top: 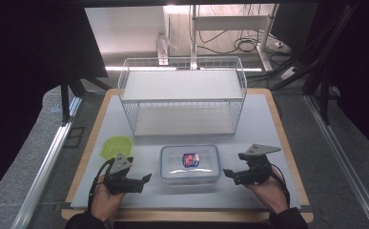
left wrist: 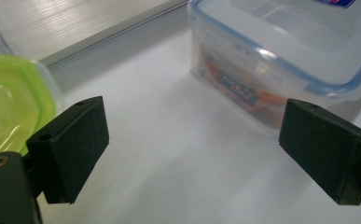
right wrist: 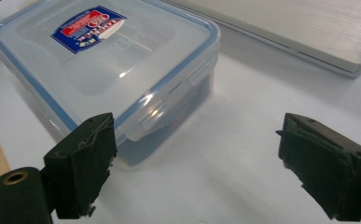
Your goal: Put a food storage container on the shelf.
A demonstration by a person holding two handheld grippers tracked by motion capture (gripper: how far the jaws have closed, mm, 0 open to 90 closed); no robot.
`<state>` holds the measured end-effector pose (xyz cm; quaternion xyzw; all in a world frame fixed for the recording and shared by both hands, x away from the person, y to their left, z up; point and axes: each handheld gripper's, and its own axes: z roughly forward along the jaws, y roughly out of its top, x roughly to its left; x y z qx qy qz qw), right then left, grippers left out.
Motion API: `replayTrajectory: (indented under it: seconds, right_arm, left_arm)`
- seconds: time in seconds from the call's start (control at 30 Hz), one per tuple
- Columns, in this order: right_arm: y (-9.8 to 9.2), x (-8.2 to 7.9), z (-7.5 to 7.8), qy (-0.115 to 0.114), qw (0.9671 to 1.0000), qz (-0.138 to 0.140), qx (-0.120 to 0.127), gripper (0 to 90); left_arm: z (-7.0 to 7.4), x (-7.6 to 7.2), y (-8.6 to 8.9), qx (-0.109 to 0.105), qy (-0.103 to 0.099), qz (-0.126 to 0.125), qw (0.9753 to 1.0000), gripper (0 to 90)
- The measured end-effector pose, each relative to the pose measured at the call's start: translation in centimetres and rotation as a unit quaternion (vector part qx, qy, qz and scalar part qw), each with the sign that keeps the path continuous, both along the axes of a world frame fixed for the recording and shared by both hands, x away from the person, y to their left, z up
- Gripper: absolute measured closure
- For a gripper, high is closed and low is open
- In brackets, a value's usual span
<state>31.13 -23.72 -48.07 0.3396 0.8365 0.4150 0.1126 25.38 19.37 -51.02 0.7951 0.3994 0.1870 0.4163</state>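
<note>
Containers: one clear lidded box [top: 190,164], desk's near edge.
Lids: one green [top: 116,146], left edge.
Racks: one wire [top: 182,95], far edge.
Tongs: left tongs [top: 145,179], right tongs [top: 228,172], both released, flanking box.

Wooden-edged table with white mat top [top: 261,129] carries 3 things: white wire 2-tier shelf rack [top: 182,95] at back, clear plastic lidded box with blue seal [top: 190,164] front centre, flat lime-green plastic lid [top: 115,146] to its left.
</note>
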Motion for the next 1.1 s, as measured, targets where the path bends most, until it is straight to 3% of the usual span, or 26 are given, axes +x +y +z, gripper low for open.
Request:
replayTrajectory:
  seconds: [0.17, 0.33, 0.47, 0.57, 0.6, 0.67, 0.7, 0.8, 0.87, 0.93, 1.03, 1.1]
  right_arm:
    - [0.6, 0.3, 0.1, 0.006, 1.0000, 0.000, 0.005, 5.5]
    - [1.3, 0.5, 0.4, 0.011, 0.9999, -0.001, 0.008, 1.8]
    - [1.8, 0.7, 0.8, 0.024, 0.9994, 0.012, 0.024, 0.2]
    - [2.3, 1.0, 0.7, 0.040, 0.9987, 0.024, 0.018, 0.0]
    - [2.7, 1.2, 0.5, 0.054, 0.9981, 0.027, 0.009, 0.0]
    - [2.8, 1.4, 0.4, 0.058, 0.9979, 0.029, 0.007, 0.0]
    - [3.2, 1.7, 0.0, 0.075, 0.9965, 0.034, 0.010, 0.7]
    - [3.6, 2.1, -0.3, 0.088, 0.9953, 0.038, 0.011, 1.7]
    - [4.0, 2.4, -0.6, 0.098, 0.9941, 0.044, 0.011, 3.1]
    - [4.2, 2.9, -0.9, 0.118, 0.9914, 0.052, 0.027, 4.0]
    - [4.3, 3.4, -1.3, 0.142, 0.9873, 0.056, 0.043, 4.0]
    - [4.5, 3.8, -1.6, 0.156, 0.9850, 0.055, 0.050, 3.6]
  left_arm:
    - [0.6, 0.6, -0.7, 0.006, 0.013, -0.018, 0.9997, 7.3]
    - [1.3, 1.4, -1.0, -0.029, 0.032, -0.034, 0.9985, 5.2]
    - [1.5, 2.3, -1.7, -0.033, 0.048, -0.044, 0.9973, 3.8]
    - [1.3, 3.2, -2.2, -0.057, 0.075, -0.062, 0.9936, 2.2]
    - [1.3, 3.4, -2.4, -0.060, 0.082, -0.066, 0.9926, 2.2]
    - [1.1, 4.0, -2.9, -0.060, 0.096, -0.074, 0.9908, 2.2]
    - [1.0, 4.4, -3.1, -0.061, 0.100, -0.077, 0.9901, 2.5]
    - [0.5, 5.0, -3.9, -0.066, 0.115, -0.089, 0.9871, 2.7]
    - [0.1, 5.4, -4.1, -0.082, 0.128, -0.098, 0.9835, 1.9]
    - [-0.2, 5.9, -4.3, -0.099, 0.144, -0.109, 0.9786, 1.4]
    - [-0.9, 6.6, -4.8, -0.121, 0.170, -0.130, 0.9692, 0.2]
    - [-1.0, 6.8, -4.8, -0.128, 0.176, -0.126, 0.9679, 0.0]
